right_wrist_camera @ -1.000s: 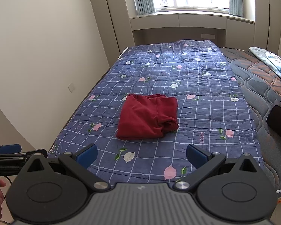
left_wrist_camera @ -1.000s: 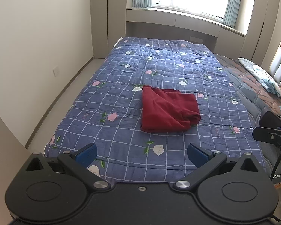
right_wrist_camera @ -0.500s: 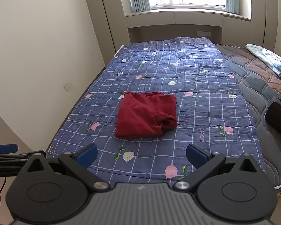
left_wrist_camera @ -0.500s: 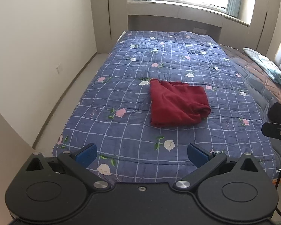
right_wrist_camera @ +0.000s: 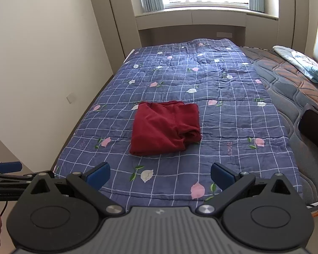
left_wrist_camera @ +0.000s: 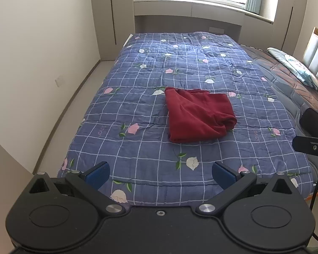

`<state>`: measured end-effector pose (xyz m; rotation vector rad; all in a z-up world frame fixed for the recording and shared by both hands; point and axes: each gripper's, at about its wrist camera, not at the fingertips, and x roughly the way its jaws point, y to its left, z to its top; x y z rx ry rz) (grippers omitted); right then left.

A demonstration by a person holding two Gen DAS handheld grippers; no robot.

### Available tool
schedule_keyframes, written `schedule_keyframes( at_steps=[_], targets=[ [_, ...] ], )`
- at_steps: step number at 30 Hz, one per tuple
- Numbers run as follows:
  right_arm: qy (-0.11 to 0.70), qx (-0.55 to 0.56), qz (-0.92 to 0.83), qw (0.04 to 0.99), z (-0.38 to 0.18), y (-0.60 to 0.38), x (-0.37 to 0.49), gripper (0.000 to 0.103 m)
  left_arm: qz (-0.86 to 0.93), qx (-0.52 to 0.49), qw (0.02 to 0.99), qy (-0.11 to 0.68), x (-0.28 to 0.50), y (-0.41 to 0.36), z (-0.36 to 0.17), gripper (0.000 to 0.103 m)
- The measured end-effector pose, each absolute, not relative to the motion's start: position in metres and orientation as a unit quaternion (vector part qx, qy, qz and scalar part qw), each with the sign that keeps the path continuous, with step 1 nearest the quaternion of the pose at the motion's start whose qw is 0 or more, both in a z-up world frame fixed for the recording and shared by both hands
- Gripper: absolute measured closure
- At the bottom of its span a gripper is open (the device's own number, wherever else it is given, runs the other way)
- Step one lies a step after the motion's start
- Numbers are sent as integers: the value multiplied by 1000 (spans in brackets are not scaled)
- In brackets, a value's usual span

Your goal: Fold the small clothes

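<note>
1. Resting near the middle of the blue checked floral quilt (left_wrist_camera: 137,148) on the bed: dark red folded garment (left_wrist_camera: 198,116), also at (right_wrist_camera: 166,128). Roughly rectangular, lying flat. Right-hand near corner bunched into a rounded roll, not a crisp edge.

2. Risk, loose corner: likely to spring open if pinched only on the top layer. Cause: several stacked layers, thickest at the bunched corner.

3. Risk, quilt pickup: possible if fingers descend too deep beside the garment. Cause: soft, wrinkled quilt directly beneath the cloth, touching it all round.

4. Risk, uneven fold: likely if only one side is lifted. Cause: garment set slightly askew to the quilt grid, with unequal thickness left to right.

5. Risk, collision between tools: low at present, rising on a joint approach toward one small target.

6. Left gripper (left_wrist_camera: 160,172): held back over the foot of the bed, well apart from the garment, pointing along the bed toward the window. Blue finger pads (left_wrist_camera: 96,172) spread wide, nothing between them.

7. Right gripper (right_wrist_camera: 160,174): same pose, level with and beside the left unit. Blue finger pads (right_wrist_camera: 222,175) spread wide, empty.

8. Left unit visible at the left edge of the right wrist view; part of a hand just visible at that lower corner.
</note>
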<state>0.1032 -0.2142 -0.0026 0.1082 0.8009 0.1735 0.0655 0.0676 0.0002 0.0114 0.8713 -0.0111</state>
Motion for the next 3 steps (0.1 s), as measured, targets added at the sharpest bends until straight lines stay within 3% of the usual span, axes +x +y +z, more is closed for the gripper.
schedule_keyframes(
  at_steps=[3],
  targets=[
    [389,53,80,916,-3,-212,103,0,-11,8,905,424,69,71,-1,1]
  ],
)
